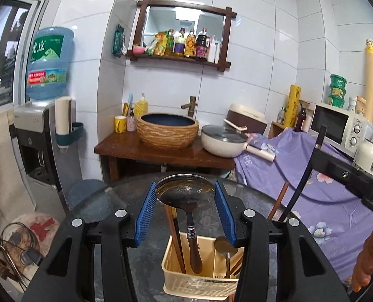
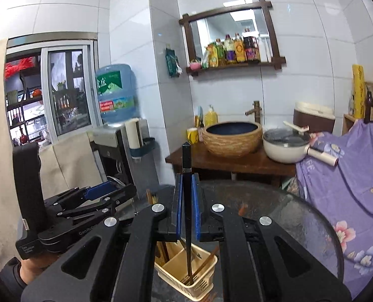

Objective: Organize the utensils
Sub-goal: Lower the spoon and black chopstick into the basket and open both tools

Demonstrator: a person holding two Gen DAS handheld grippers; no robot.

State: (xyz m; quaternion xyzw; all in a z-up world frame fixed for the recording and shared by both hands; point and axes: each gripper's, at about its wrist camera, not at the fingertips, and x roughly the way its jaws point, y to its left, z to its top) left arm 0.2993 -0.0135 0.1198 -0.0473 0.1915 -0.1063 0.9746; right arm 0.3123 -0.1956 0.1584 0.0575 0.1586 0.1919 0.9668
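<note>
A cream plastic utensil basket (image 1: 201, 287) stands on a round dark glass table (image 1: 98, 206); it also shows in the right wrist view (image 2: 186, 280). A large metal ladle (image 1: 186, 191) stands in it, bowl up, with brown chopsticks (image 1: 173, 234) and a small spoon (image 1: 225, 248). My left gripper (image 1: 185, 196) is open, its blue pads on either side of the ladle bowl, not touching. My right gripper (image 2: 187, 188) is shut on a black chopstick (image 2: 187, 201), held upright with its tip down in the basket. The left gripper also shows in the right wrist view (image 2: 100, 190).
A wooden washstand (image 1: 141, 148) with a basin (image 1: 167, 132) and a lidded white pot (image 1: 224, 139) is behind the table. A purple floral cloth (image 1: 319, 186) covers a surface on the right. A water dispenser (image 1: 35, 130) stands on the left.
</note>
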